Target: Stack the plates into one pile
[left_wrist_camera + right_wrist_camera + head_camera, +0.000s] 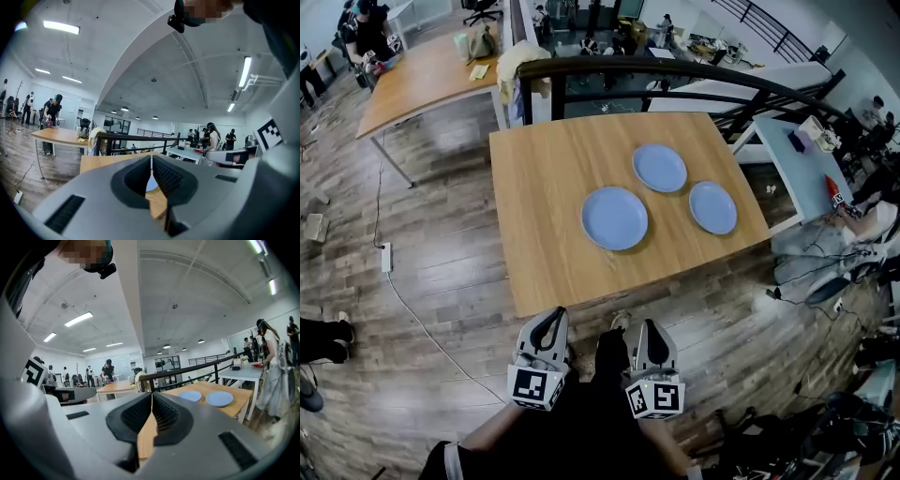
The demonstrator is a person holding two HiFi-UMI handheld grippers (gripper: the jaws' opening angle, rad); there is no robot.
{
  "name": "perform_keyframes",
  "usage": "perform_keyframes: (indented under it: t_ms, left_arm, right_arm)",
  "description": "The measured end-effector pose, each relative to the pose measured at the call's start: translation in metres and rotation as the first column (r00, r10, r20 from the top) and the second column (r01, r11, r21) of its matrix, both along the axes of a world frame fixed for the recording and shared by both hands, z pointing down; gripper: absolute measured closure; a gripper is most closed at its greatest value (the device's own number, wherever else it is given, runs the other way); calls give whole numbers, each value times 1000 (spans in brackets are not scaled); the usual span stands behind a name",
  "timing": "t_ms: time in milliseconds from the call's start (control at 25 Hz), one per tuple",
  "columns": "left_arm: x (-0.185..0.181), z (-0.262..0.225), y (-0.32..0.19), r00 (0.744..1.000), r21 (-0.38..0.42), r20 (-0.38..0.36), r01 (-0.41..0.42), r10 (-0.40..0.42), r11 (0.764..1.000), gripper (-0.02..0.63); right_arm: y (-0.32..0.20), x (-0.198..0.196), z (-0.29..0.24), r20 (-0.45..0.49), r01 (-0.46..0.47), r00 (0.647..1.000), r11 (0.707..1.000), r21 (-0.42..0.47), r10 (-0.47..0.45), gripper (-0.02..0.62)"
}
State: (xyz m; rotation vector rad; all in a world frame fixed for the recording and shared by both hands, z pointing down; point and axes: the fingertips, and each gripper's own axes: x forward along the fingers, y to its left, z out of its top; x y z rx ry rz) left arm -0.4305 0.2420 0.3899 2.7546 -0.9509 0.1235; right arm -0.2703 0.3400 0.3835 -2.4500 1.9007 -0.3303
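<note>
Three blue plates lie apart on the wooden table (544, 187): a larger one (614, 217) nearest me, one (660, 168) behind it and one (712, 207) to the right. Both grippers hang short of the table's near edge, over the floor. My left gripper (551, 317) is shut with nothing in it, and so is my right gripper (645, 326). In the left gripper view the shut jaws (151, 161) hide all but a sliver of a plate (149, 183). In the right gripper view two plates (191, 395) (219, 399) show to the right of the shut jaws (152, 397).
A dark railing (675, 70) runs behind the table. Another wooden table (422, 75) stands at the back left, and a white table (806, 159) with small items at the right. A cable and power strip (386, 258) lie on the floor at left. People stand around the room.
</note>
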Motion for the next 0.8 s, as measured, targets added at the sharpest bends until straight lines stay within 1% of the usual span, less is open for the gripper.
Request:
perform_keyframes:
  t_ms: [400,800]
  left_arm:
    - [31,8,-24,999,-1,18,43,-43,999,575]
    - [91,10,-68,993,-9,42,110,-109,994,575]
  right_arm:
    - [-35,41,5,-1,27,1000,1000,-1,-27,565]
    - [-90,108,8,16,93,996,996,-7,-93,565]
